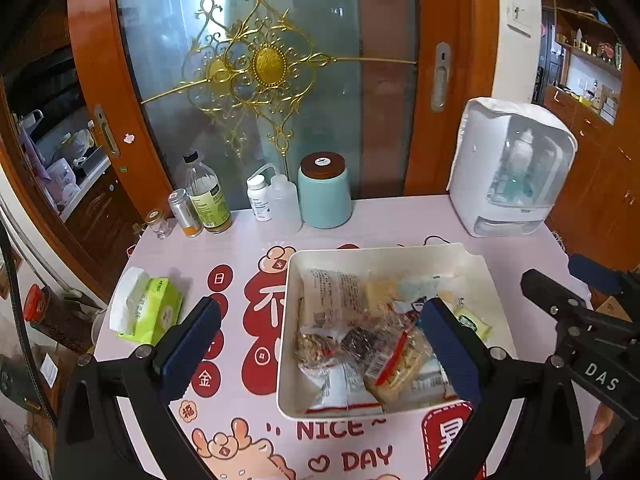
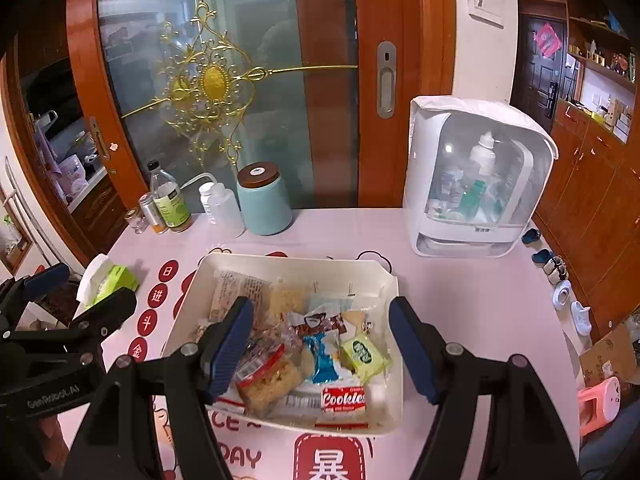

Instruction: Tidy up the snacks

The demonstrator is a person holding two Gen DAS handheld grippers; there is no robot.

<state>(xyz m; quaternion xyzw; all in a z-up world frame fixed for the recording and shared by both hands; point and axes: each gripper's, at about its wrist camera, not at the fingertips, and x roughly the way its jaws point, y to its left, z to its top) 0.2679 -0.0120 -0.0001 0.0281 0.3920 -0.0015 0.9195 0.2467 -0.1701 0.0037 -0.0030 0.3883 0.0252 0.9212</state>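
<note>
A pink tablecloth (image 2: 440, 280) printed with red Chinese characters and "NICE DAY" covers a table set against a wooden sliding door with gilt-patterned frosted glass. On it sits a white tray (image 2: 394, 408) heaped with wrapped snacks (image 2: 320, 344).

Both grippers tilt down toward the tray from the near side. The left gripper (image 1: 320, 340) hangs with its jaws spread wide and nothing between the pads, its right finger above the tray's contents. The right gripper (image 2: 322, 352) is also spread, empty, its blue pads straddling the pile.

One red packet reads "Cookies" (image 2: 344, 399). The gripper bodies carry "GenRobot.AI" and "DAS". A green tissue pack (image 1: 150, 310) lies left of the tray; its print is too small to read.
</note>
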